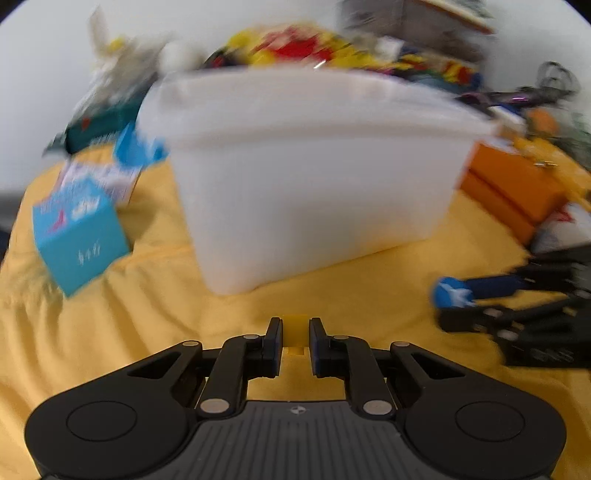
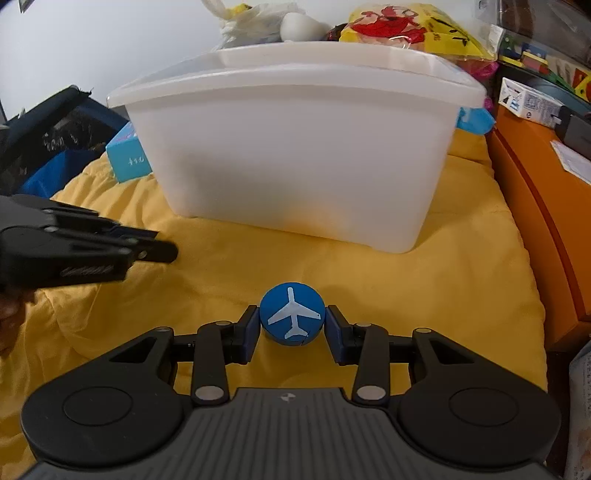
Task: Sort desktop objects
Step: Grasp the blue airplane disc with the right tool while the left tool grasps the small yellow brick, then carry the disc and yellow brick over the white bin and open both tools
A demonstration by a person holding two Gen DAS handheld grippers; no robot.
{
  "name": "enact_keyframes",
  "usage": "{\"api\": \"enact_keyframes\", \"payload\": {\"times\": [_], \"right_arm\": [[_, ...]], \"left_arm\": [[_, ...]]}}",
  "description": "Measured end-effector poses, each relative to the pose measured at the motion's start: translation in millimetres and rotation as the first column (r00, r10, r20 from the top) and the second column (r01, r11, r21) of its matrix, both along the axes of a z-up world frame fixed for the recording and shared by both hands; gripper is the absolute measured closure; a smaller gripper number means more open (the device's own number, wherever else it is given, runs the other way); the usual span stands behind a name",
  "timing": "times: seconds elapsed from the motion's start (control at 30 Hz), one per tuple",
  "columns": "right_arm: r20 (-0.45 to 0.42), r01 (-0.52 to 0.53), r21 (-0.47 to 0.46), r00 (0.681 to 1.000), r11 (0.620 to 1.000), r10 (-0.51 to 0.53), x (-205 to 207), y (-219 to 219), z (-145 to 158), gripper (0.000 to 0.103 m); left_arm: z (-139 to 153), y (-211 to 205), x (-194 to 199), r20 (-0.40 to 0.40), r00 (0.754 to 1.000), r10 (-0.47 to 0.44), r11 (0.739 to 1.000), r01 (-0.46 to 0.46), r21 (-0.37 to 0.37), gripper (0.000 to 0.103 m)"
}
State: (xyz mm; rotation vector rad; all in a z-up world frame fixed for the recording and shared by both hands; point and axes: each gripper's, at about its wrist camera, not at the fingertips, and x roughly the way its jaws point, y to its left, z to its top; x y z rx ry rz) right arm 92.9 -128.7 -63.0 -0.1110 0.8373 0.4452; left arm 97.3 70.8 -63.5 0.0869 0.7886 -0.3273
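My left gripper [image 1: 295,334] is shut on a small yellow block [image 1: 294,324], just above the yellow cloth [image 1: 147,314]. In the right wrist view it [image 2: 162,251] enters from the left, low over the cloth. A blue ball with a white aeroplane [image 2: 291,314] sits between the pads of my right gripper [image 2: 291,326], which is shut on it. The left wrist view shows that ball [image 1: 451,292] at the right edge, still in the right gripper. A large white plastic bin [image 2: 295,147] stands straight ahead of both grippers, and its inside is hidden.
A light blue carton [image 1: 77,240] leans left of the bin [image 1: 314,166]. An orange box [image 2: 535,221] lines the right side, with small packets on top. Bags and colourful toys [image 2: 406,26] pile up behind the bin. The left wrist view is blurred.
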Motion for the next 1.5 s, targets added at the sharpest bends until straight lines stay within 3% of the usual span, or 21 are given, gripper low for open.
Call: {"api": "enact_keyframes", "payload": {"times": [0.2, 0.33, 0.6, 0.7, 0.83, 0.93, 1.07, 1.17, 1.23, 1.37, 1.5], "right_arm": [[0.082, 0.013, 0.082, 0.996, 0.997, -0.020, -7, -12, 37, 0.061], [0.196, -0.023, 0.099, 0.981, 0.995, 0.003, -18, -16, 75, 0.061], [0.372, -0.084, 0.087, 0.927, 0.993, 0.046, 0, -8, 127, 0.061], [0.427, -0.079, 0.095, 0.904, 0.992, 0.031, 15, -1, 142, 0.061], [0.407, -0.024, 0.109, 0.913, 0.994, -0.023, 49, 12, 152, 0.061], [0.323, 0.013, 0.094, 0.945, 0.995, -0.043, 76, 23, 141, 0.061], [0.171, 0.029, 0.042, 0.985, 0.999, -0.036, 100, 33, 106, 0.060], [0.116, 0.031, 0.018, 0.993, 0.999, -0.033, 103, 34, 92, 0.059], [0.133, 0.025, 0.011, 0.991, 1.000, -0.026, 96, 32, 94, 0.059], [0.174, 0.009, 0.004, 0.985, 1.000, -0.010, 90, 26, 110, 0.049], [0.200, 0.008, -0.018, 0.980, 1.000, -0.004, 88, 21, 129, 0.039]], "left_arm": [[68, -5, -37, 0.145, 0.989, -0.034, 0.995, 0.046, -0.083, 0.086], [114, -6, -40, 0.257, 0.966, -0.021, 0.990, 0.055, -0.127, 0.086], [163, -16, -14, 0.397, 0.918, -0.017, 0.997, 0.044, -0.059, 0.085], [165, -19, 12, 0.388, 0.922, 0.000, 0.998, 0.023, -0.056, 0.085], [155, -23, 47, 0.321, 0.946, 0.054, 0.997, -0.036, -0.062, 0.086], [135, -29, 72, 0.262, 0.961, 0.083, 0.997, -0.082, -0.018, 0.085], [101, -34, 96, 0.153, 0.985, 0.081, 0.995, -0.088, 0.042, 0.084], [89, -28, 100, 0.090, 0.990, 0.112, 0.993, -0.115, 0.023, 0.065], [93, -25, 92, 0.113, 0.984, 0.136, 0.990, -0.138, 0.013, 0.049], [112, -24, 79, 0.163, 0.975, 0.154, 0.987, -0.160, 0.025, 0.045], [136, -39, 59, 0.274, 0.953, 0.129, 0.974, -0.173, 0.143, 0.029]]}}
